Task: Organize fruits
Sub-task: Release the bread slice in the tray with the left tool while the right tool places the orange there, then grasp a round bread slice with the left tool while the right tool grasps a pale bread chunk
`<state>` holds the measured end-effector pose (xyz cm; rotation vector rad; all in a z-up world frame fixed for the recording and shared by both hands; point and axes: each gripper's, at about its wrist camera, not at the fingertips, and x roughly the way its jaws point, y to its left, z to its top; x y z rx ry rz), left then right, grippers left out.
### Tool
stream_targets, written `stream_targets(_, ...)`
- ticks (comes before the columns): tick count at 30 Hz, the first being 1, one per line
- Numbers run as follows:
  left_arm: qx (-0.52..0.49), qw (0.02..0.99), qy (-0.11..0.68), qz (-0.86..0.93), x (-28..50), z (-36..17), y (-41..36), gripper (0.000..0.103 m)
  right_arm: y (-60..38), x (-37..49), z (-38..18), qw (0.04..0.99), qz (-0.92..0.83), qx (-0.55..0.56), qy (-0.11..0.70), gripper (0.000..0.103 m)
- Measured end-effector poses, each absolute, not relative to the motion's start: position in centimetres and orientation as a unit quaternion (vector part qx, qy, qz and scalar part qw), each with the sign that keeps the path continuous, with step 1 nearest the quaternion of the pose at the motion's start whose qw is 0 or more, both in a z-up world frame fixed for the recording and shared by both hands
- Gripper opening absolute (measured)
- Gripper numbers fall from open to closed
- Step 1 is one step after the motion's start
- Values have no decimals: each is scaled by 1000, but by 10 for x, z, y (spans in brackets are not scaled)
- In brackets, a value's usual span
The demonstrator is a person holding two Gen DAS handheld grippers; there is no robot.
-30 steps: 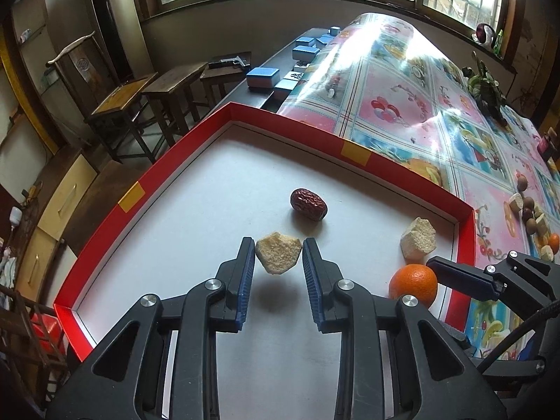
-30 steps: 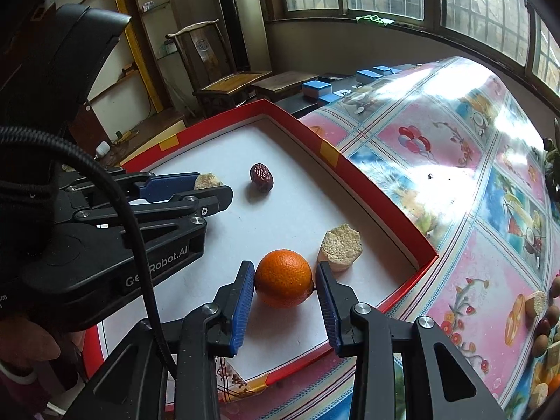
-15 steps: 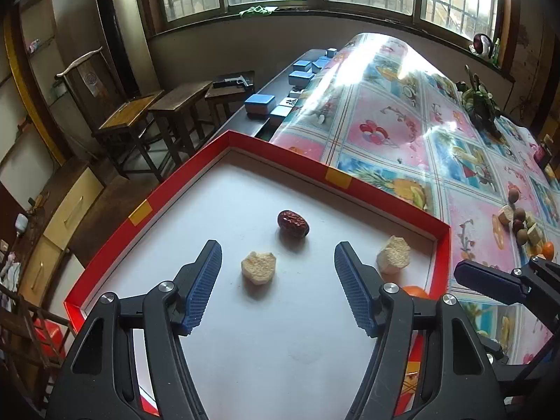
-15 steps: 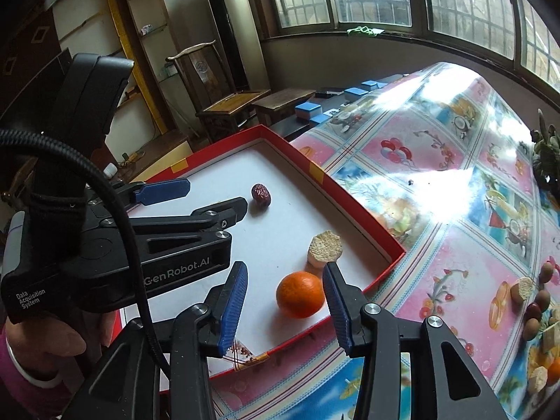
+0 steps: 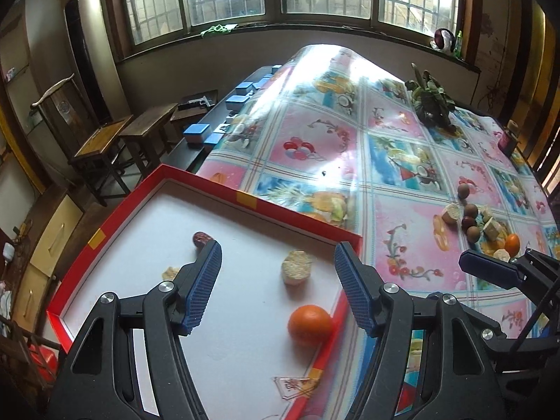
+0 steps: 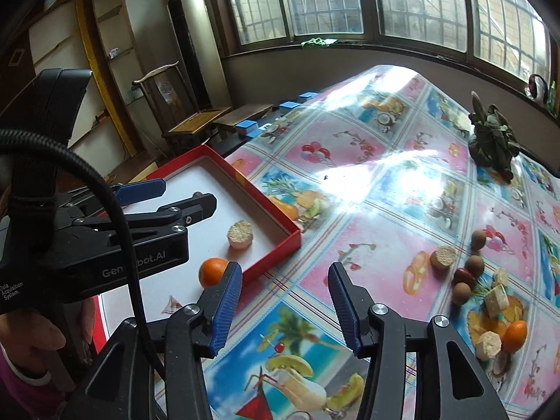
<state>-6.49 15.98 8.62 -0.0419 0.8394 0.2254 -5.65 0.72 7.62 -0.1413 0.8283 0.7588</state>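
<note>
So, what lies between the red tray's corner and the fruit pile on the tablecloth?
Only bare tablecloth lies between the red tray and the fruit pile; the right wrist view shows it best.

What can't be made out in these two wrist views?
- Red date, left wrist view: partly behind the left gripper finger.
- Pale piece beside it: partly covered by the same finger.
- Orange, right wrist view: part behind the right gripper, whose empty jaws are opening.
- Fruit pile on the tablecloth: too small to identify.
</note>
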Motion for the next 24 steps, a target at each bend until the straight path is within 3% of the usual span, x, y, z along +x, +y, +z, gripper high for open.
stream_targets(24, 16, 888, 459, -34, -10, 48, 25, 68, -175, -35, 28, 874, 201, -8, 442, 51)
